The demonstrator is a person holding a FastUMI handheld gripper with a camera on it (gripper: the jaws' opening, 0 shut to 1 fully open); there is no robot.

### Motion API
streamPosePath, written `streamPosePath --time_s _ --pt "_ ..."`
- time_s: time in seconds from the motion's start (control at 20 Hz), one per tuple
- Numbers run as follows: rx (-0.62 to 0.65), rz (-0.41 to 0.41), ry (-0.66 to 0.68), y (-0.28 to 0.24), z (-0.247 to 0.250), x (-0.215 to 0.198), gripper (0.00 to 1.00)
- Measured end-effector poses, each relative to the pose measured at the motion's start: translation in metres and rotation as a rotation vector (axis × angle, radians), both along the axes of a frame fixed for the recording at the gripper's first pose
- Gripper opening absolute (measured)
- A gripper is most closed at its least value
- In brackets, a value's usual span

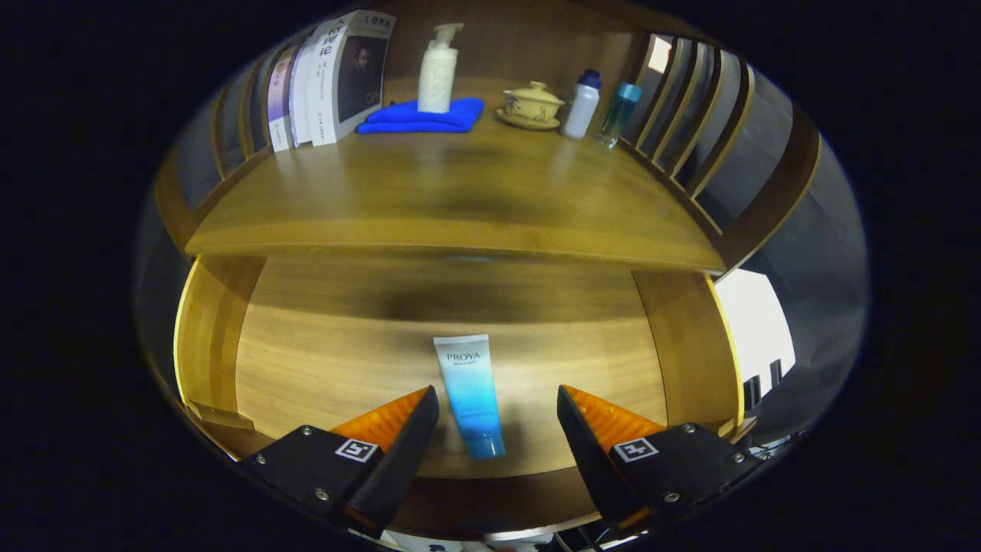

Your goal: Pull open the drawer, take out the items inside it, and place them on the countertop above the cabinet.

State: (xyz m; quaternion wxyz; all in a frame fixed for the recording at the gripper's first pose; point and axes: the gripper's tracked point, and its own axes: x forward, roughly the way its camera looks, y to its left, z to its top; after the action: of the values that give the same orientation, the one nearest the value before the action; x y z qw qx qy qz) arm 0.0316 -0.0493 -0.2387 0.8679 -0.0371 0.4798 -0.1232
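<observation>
The drawer [322, 368] stands pulled open below the counter [460, 207]. A tube [469, 392] lies flat on the drawer floor, cap end toward the claw [498, 402], whose fingers are spread wide, one to each side of the tube, touching nothing. Along the counter's back, from the left: upright books [329, 77], a pump bottle [438, 70] standing on a folded blue cloth [421, 117], a lidded cup on a saucer [532, 104], a white bottle [580, 105], and a teal bottle [618, 113].
</observation>
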Motion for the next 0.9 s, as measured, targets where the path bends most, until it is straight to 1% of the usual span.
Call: streamPosePath --time_s 0.3,0.45,0.65,0.7,0.8,0.9 --pt "0.057 -0.022 0.081 -0.003 -0.018 -0.001 0.95" --pt "0.071 -0.011 0.104 -0.003 -0.022 0.006 0.93" --pt "0.129 -0.044 0.144 -0.005 -0.034 0.009 0.84" --pt "0.141 -0.050 0.150 -0.005 -0.038 0.010 0.80" --pt "0.170 -0.048 0.159 -0.001 -0.043 0.011 0.76" --pt "0.178 -0.044 0.175 0.002 -0.048 0.009 0.75"
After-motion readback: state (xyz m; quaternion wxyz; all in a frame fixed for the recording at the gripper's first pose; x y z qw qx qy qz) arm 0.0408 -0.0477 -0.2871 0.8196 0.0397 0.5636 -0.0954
